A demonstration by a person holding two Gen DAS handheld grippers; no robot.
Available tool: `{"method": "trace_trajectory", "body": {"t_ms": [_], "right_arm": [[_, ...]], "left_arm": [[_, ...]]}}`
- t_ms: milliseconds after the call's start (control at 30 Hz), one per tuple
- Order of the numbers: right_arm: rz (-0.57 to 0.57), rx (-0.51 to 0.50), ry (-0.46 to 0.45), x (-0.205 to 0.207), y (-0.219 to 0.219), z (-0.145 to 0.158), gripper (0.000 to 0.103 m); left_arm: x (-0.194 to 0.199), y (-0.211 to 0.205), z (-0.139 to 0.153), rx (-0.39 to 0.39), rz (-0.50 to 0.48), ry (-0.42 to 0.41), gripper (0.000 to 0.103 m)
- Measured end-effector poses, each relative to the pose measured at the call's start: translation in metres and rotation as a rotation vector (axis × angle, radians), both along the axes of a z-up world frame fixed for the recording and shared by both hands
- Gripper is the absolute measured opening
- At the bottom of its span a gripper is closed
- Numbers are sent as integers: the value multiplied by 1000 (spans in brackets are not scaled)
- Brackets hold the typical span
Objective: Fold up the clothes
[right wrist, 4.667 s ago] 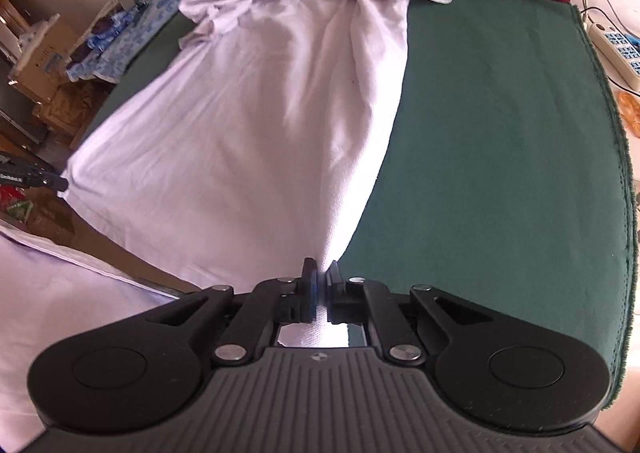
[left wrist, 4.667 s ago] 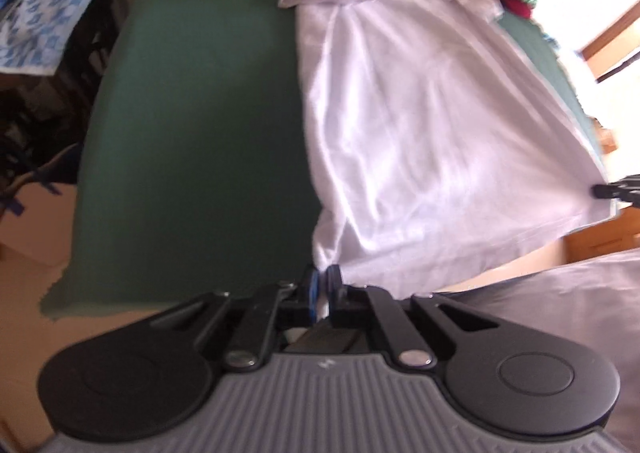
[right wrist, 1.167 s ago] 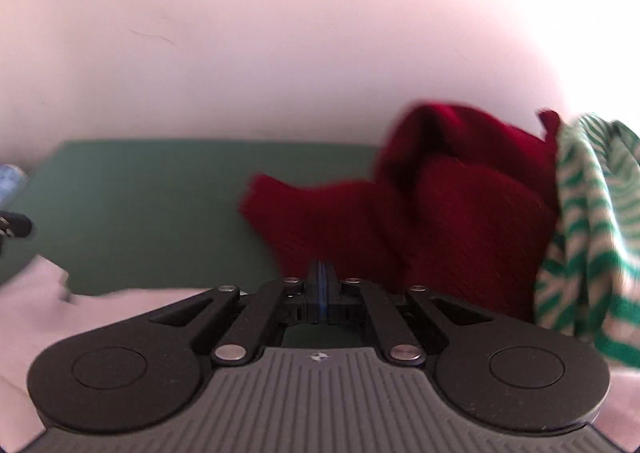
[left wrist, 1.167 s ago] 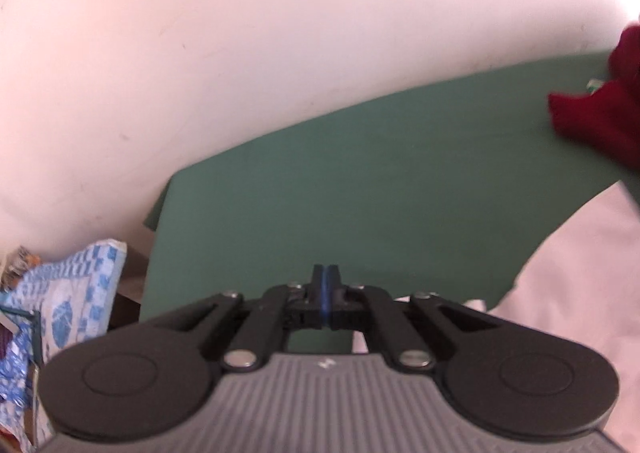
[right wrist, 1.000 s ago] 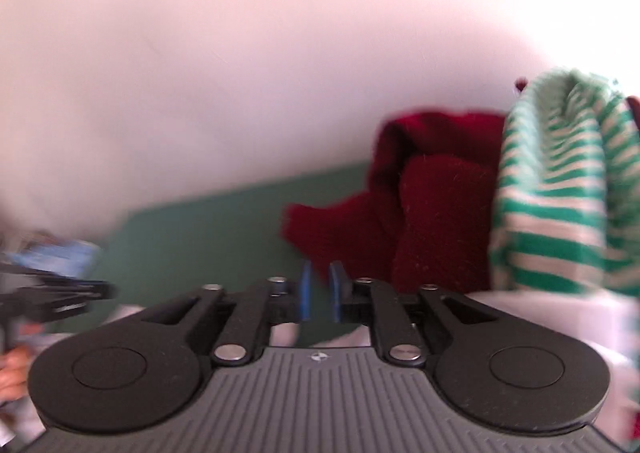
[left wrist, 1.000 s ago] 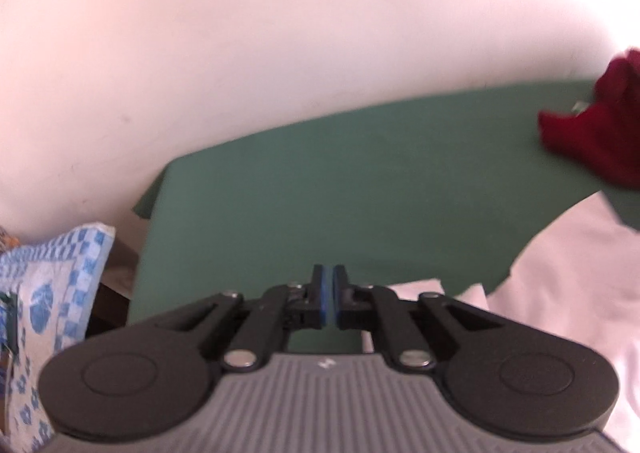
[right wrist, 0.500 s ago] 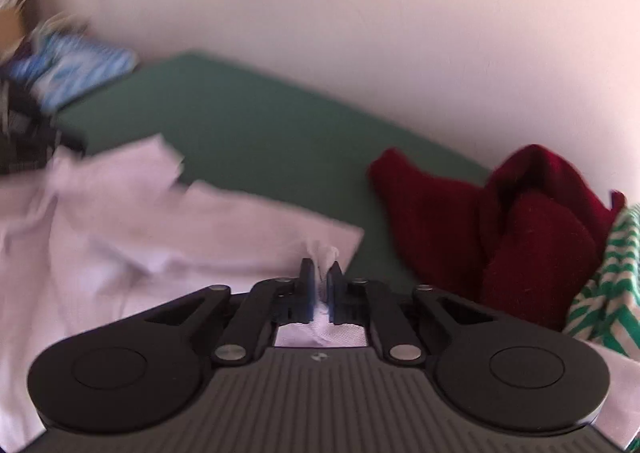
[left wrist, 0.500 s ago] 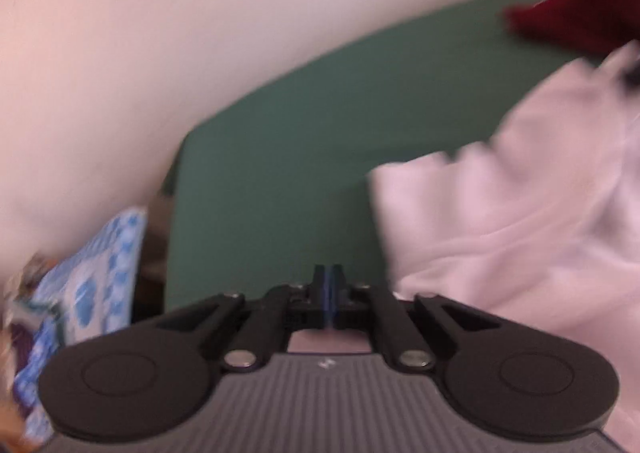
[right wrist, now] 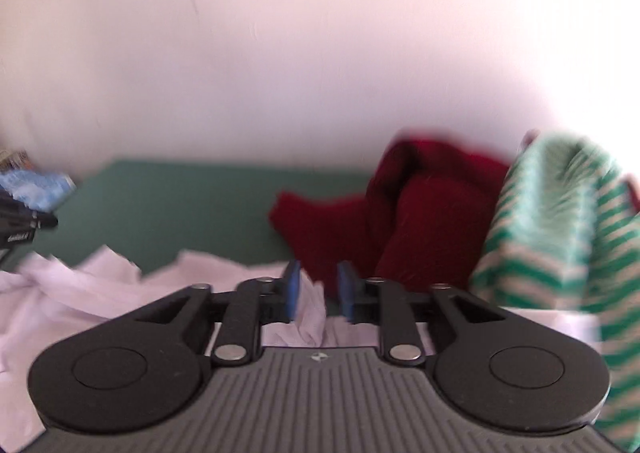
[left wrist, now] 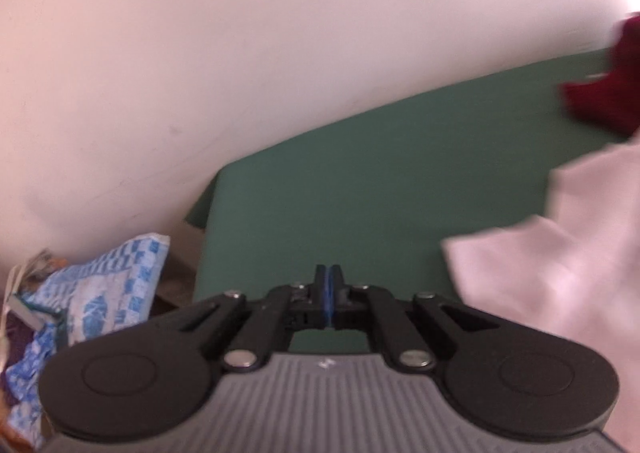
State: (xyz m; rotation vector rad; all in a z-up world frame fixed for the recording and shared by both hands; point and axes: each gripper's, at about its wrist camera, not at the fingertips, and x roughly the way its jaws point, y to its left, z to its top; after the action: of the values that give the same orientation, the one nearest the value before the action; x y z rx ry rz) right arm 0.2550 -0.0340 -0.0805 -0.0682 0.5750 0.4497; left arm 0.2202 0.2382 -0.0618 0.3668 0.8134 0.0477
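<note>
On green cloth (right wrist: 168, 209): white shirt (right wrist: 100, 293) (crumpled; axis unclear)

Ahead of my left gripper (left wrist: 327, 285): the green cloth (left wrist: 360, 189) is lying bare up to the wall (left wrist: 240, 33).
Right side: the white garment (left wrist: 560, 253) is covering the surface.
Ahead of my right gripper (right wrist: 319, 287): the red garment (right wrist: 400, 221) and the striped garment (right wrist: 560, 221) are blocking the way.

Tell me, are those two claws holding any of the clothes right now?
No. The left gripper is shut on nothing. The right gripper has just opened; a fold of the white shirt stands loose between its fingers.
</note>
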Motion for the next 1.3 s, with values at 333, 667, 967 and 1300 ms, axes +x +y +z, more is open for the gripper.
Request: {"method": "trace_trajectory", "body": {"t_ms": [333,667,967,1300], "right_arm": [[300,-82,181,-12,68,-24,12],[14,48,182,49,73,-31,0],[-101,214,84,-73,-40,23,32],[-361,246,185,-143,-127,1,51]], "left_arm": [[7,-30,-57,172,-95,75,1],[53,52,-36,99,184,51,8],[-87,86,-33,22,81,105,24],[-82,60,-49,-95,101,49,57]]}}
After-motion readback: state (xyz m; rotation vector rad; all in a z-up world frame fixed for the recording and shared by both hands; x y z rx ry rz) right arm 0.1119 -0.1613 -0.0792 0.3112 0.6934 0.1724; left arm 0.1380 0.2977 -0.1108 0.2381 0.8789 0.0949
